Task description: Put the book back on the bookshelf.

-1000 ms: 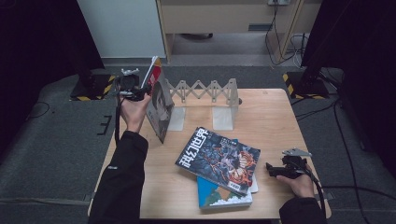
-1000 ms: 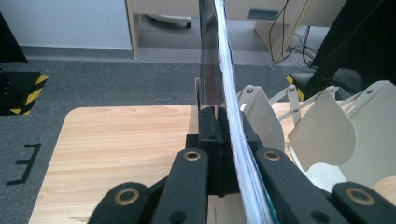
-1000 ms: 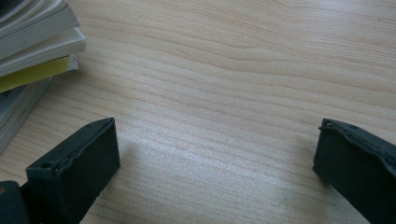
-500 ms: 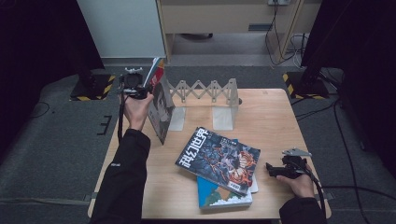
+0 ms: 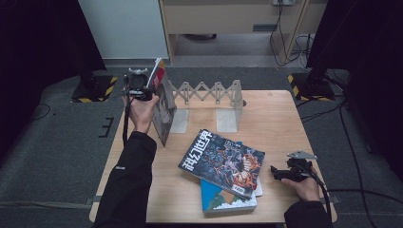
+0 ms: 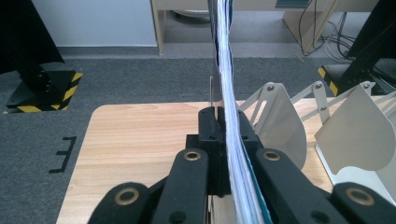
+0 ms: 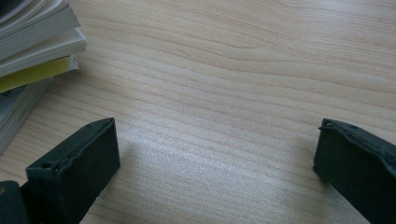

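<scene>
on the pale wooden bench (image 5: 280, 118), left tool (image 6: 219, 140) pinching the upright thin magazine (image 5: 164, 107) should lower it squarely beside the white accordion book rack (image 5: 209, 92), right tool (image 7: 210, 158) spread idle.

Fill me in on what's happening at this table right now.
A person is working at a light wooden table with a gripper in each hand. The left gripper is shut on a thin upright magazine, holding it on edge beside the white accordion-style book rack. The right gripper rests open near the table's right edge, jaws apart over bare wood. A small stack of books and magazines lies flat mid-table, a dark illustrated cover on top.
</scene>
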